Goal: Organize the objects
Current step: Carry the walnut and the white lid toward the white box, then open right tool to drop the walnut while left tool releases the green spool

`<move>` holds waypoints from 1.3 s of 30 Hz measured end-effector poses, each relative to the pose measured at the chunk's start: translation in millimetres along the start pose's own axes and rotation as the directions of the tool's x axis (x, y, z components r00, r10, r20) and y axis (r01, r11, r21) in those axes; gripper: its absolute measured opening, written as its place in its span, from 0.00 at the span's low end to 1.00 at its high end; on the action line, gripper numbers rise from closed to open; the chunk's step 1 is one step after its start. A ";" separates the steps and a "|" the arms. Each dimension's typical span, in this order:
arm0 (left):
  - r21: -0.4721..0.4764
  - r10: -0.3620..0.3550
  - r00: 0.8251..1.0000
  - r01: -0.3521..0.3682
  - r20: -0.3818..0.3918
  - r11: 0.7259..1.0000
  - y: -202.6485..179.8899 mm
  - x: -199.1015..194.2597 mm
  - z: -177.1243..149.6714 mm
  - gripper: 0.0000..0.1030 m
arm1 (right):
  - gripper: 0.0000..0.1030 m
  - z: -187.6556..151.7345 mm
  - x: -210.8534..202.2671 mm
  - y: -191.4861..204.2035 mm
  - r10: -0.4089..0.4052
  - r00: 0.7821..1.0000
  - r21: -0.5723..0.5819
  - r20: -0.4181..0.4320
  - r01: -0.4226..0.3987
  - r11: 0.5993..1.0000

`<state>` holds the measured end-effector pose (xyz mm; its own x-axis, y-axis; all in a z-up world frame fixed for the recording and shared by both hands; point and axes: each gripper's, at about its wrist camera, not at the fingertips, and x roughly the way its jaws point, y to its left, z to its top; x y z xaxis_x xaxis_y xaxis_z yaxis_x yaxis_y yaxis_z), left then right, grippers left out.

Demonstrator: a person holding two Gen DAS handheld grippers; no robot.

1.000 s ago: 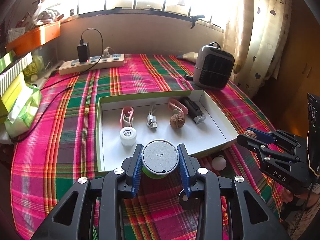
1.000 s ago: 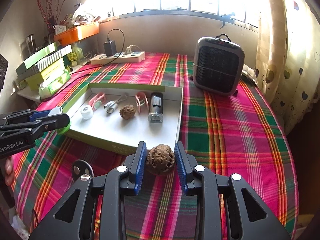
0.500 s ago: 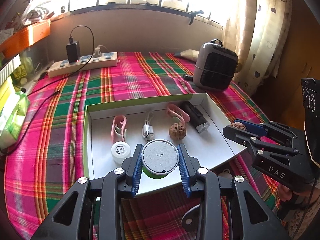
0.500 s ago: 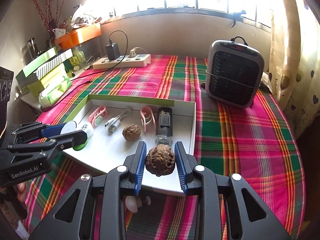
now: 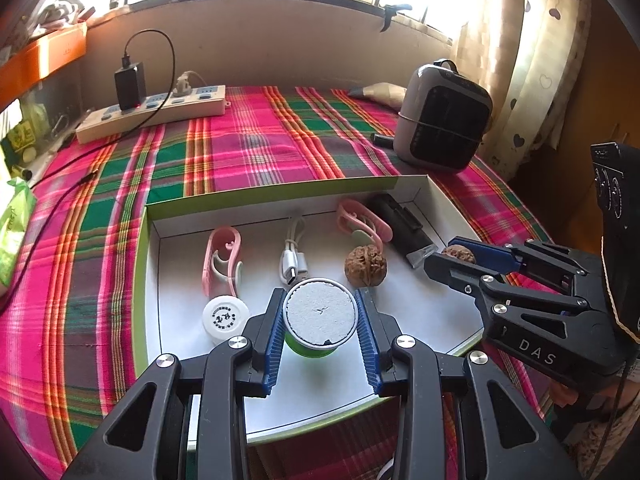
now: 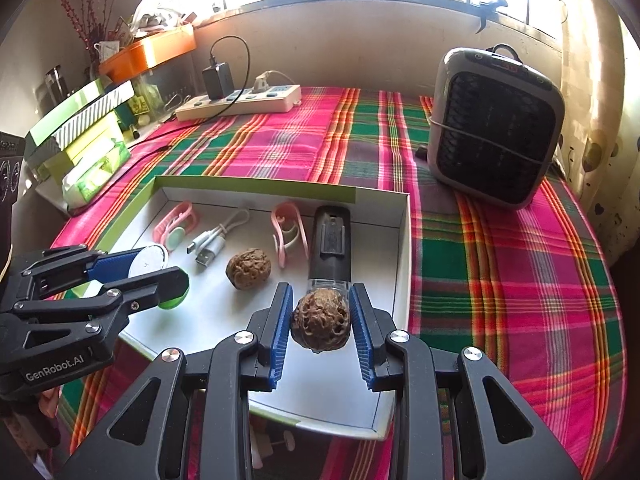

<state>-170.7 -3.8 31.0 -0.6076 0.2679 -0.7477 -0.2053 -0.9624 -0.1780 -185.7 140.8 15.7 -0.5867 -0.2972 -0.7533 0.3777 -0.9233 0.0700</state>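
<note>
Now both fingers grip: left (image 5: 320, 328) clamps the green jar (image 5: 319, 318), right (image 6: 320, 328) the walnut (image 6: 321, 319).

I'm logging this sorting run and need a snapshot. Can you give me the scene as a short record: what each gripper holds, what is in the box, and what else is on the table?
left gripper: shut on green tub, over the box
right gripper: shut on walnut, over the box
box: open, white inside, green rim
in box: second walnut, two pink clips, white cable, black device, white cap
on cloth: heater, power strip
</note>
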 end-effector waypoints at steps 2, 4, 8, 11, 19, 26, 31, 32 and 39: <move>0.003 0.001 1.000 -0.001 -0.003 1.000 -0.5 2.2 -0.4 0.31 | 0.30 -0.3 2.6 -1.0 -0.001 1.000 -0.001 -0.004 0.001 1.000; 0.015 0.001 1.000 -0.001 -0.005 1.000 -2.7 4.5 -0.8 0.31 | 0.30 -1.2 4.4 -2.0 -0.002 1.000 -0.002 -0.007 0.002 1.000; 0.015 0.004 1.000 -0.003 -0.010 1.000 -2.7 8.4 -0.9 0.31 | 0.30 -0.8 6.3 -1.4 -0.005 1.000 -0.013 -0.005 0.005 1.000; 0.014 0.007 1.000 -0.007 -0.011 1.000 -2.7 9.8 -0.9 0.31 | 0.30 -0.9 7.8 -0.9 -0.002 1.000 -0.019 -0.003 0.002 1.000; 0.017 0.013 1.000 -0.012 -0.015 1.000 -2.8 13.1 -1.6 0.31 | 0.30 -1.8 10.6 3.8 -0.036 0.999 -0.052 0.006 0.036 0.998; 0.024 0.024 0.999 -0.023 -0.024 0.999 -5.3 16.3 -3.0 0.31 | 0.30 -2.8 11.4 7.7 -0.057 0.998 -0.070 0.010 0.058 0.996; 0.016 0.033 0.999 -0.032 -0.032 0.999 -3.6 17.9 -4.0 0.31 | 0.30 -3.4 11.5 8.9 -0.061 0.998 -0.080 0.011 0.062 0.995; 0.017 0.033 0.999 -0.032 -0.032 0.999 -3.6 17.5 -3.8 0.31 | 0.30 -3.3 11.4 9.1 -0.062 0.998 -0.080 0.010 0.063 0.995; 0.015 0.034 0.999 -0.033 -0.034 0.999 -3.8 17.4 -3.3 0.31 | 0.30 -3.2 11.6 10.0 -0.066 0.998 -0.083 0.011 0.067 0.994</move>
<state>-178.0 4.4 16.5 -0.5882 0.2334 -0.7743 -0.1961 -0.9700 -0.1434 -186.5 128.9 5.6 -0.6183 -0.2383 -0.7489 0.3959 -0.9176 -0.0349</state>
